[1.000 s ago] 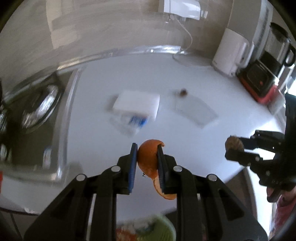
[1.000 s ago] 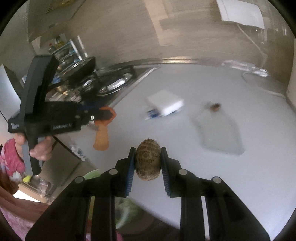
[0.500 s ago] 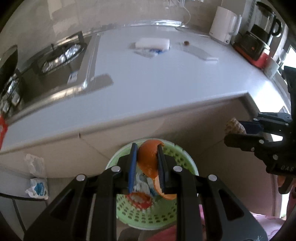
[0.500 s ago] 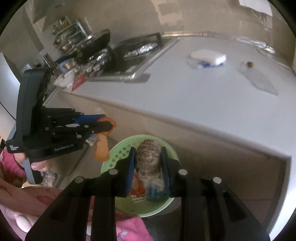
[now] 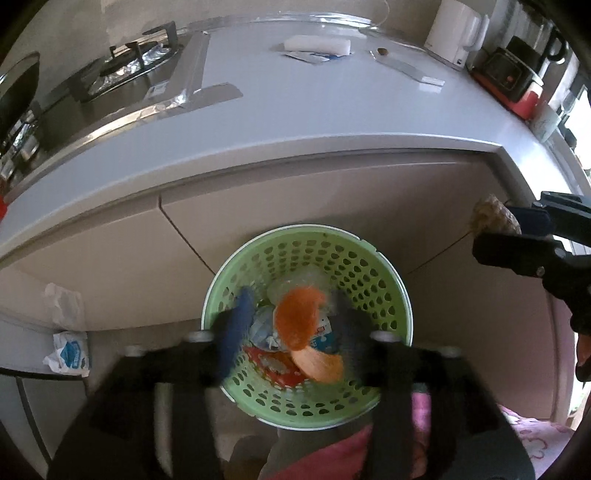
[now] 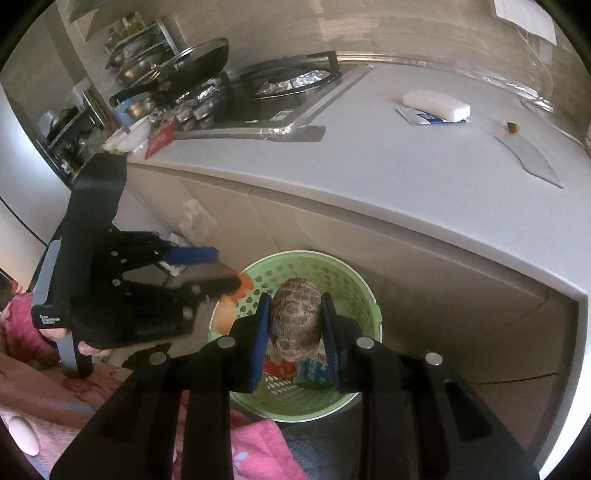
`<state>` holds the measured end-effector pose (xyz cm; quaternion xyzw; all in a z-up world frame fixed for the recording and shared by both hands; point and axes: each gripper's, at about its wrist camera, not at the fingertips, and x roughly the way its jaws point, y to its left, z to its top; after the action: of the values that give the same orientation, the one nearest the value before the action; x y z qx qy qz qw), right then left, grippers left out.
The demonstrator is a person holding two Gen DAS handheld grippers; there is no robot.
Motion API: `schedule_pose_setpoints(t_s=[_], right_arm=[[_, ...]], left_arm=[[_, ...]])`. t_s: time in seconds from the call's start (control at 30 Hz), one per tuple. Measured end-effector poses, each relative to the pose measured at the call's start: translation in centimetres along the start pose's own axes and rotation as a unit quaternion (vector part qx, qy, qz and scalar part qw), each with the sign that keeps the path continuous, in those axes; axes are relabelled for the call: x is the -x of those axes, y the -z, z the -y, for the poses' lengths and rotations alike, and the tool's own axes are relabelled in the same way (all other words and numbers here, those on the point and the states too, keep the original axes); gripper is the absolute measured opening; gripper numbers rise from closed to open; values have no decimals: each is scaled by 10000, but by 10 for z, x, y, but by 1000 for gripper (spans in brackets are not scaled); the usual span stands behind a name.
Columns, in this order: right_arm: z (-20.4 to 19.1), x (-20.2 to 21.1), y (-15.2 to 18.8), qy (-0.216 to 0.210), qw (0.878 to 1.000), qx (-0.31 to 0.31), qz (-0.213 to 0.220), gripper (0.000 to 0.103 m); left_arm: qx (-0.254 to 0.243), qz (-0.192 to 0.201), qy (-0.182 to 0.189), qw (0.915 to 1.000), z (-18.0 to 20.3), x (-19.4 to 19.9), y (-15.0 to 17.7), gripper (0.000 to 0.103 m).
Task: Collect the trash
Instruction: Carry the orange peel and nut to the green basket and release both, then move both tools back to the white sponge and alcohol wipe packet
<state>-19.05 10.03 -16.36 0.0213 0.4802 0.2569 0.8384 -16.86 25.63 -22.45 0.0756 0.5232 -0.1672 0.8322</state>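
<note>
A green perforated basket (image 5: pixel 391 288) (image 6: pixel 365 291) stands on the floor below the counter, holding wrappers. My left gripper (image 5: pixel 293 325) is open above it, jaws spread and blurred, and the orange peel (image 5: pixel 297 321) hangs loose between them over the basket. My right gripper (image 6: pixel 295 325) is shut on a brown rough husk (image 6: pixel 295 317), held over the basket's near side. The right gripper and husk (image 5: pixel 493 219) also show at the right of the left wrist view. The left gripper (image 6: pixel 207 269) shows at the basket's left rim in the right wrist view.
The white counter (image 5: pixel 295 110) carries a white block (image 5: pixel 317 45) on a blue-printed wrapper, a small brown bit (image 5: pixel 382 51) and a clear plastic strip (image 5: pixel 410 70). A stove (image 5: pixel 122 70) is at left, a kettle (image 5: pixel 452 31) at right. Pink cloth (image 6: pixel 255 450) lies below.
My left gripper has opened and let go of the orange peel over the basket. Both grippers have come lower and closer to the basket; the right one still holds the husk.
</note>
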Motion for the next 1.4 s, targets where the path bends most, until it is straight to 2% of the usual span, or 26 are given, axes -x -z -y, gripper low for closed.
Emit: schedule_pose_setpoints(t_s=[0.03, 0.17, 0.37, 0.6, 0.67, 0.7, 0.73, 0.83, 1.13, 1.4], right_arm=[[-2, -1, -1, 0, 10000, 21, -7, 27], [-6, -4, -2, -25, 10000, 64, -44, 27], [-9, -8, -4, -41, 9999, 104, -97, 27], [-21, -29, 3, -136, 9987, 310, -393, 28], [-26, -40, 8, -194, 9976, 366, -564, 41], [-28, -46, 10, -207, 9969, 402, -642, 54], [-30, -51, 12, -186, 9965, 437, -688, 62], [-32, -55, 14, -185, 9958, 477, -761, 69], [-8, -39, 8, -19, 9982, 186, -564, 80], [38, -18, -3, 233, 9991, -158, -315, 87]], left_arm=[[-11, 62, -53, 10000, 0, 2, 2, 66], [-77, 206, -91, 9997, 1, 10, 3, 77], [17, 374, -240, 9990, -11, 21, -1, 84], [539, 560, -612, 9951, -48, 36, -2, 88], [655, 569, -679, 9939, -57, 37, -1, 88], [715, 561, -690, 9935, -59, 37, -1, 88], [770, 551, -698, 9931, -61, 38, 0, 88], [883, 527, -696, 9923, -64, 37, 2, 88], [823, 573, -621, 9930, -51, 41, -6, 89], [676, 628, -535, 9943, -26, 37, -28, 90]])
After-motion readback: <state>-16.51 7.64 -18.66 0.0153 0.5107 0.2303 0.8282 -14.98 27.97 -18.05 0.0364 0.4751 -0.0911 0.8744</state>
